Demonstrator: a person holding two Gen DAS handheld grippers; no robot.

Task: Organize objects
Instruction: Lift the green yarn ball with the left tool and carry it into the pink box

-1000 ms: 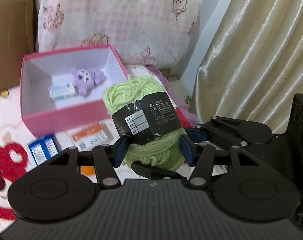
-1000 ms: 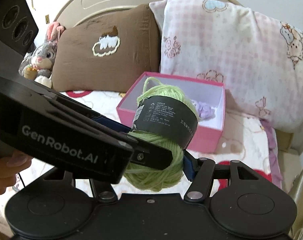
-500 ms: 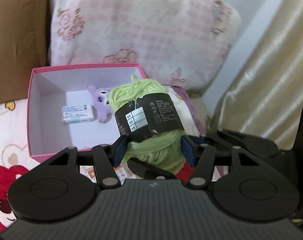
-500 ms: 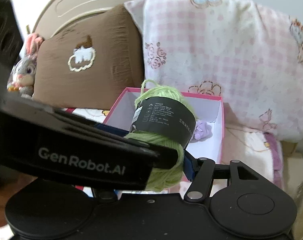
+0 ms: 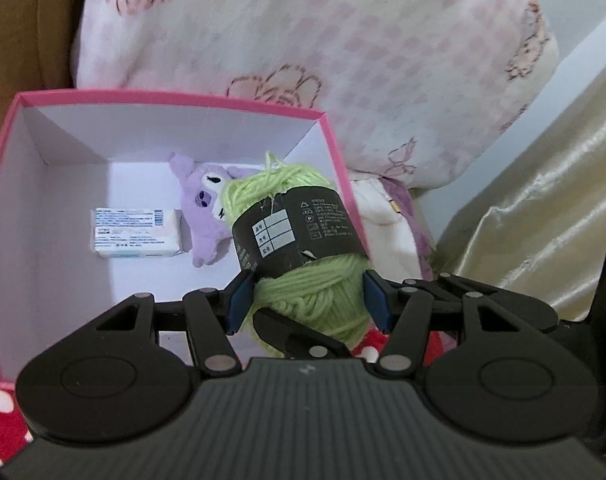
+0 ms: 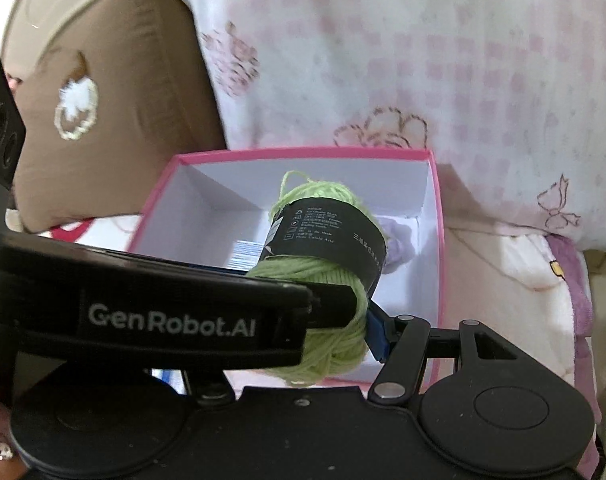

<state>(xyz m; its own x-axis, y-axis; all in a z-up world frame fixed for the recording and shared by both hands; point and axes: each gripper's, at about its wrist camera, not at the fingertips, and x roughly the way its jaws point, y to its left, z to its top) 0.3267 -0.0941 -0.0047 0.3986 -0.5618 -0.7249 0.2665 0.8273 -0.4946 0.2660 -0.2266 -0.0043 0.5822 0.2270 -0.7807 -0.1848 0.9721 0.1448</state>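
A light green yarn ball with a black paper band is held by both grippers at once. My left gripper is shut on its lower part, blue pads on both sides. My right gripper is shut on the same yarn ball; its left finger is hidden behind the left gripper's body. The ball hangs over the near right part of an open pink box with a white inside. In the box lie a purple plush toy and a small white packet.
The pink box sits on a bed sheet with red bear prints. A pink checked pillow stands behind it, a brown pillow to its left, and a gold curtain hangs at the right.
Both grippers carried the yarn ball forward toward the pink box and it now hangs over the box's inside. The loose packets on the sheet have dropped out of view.
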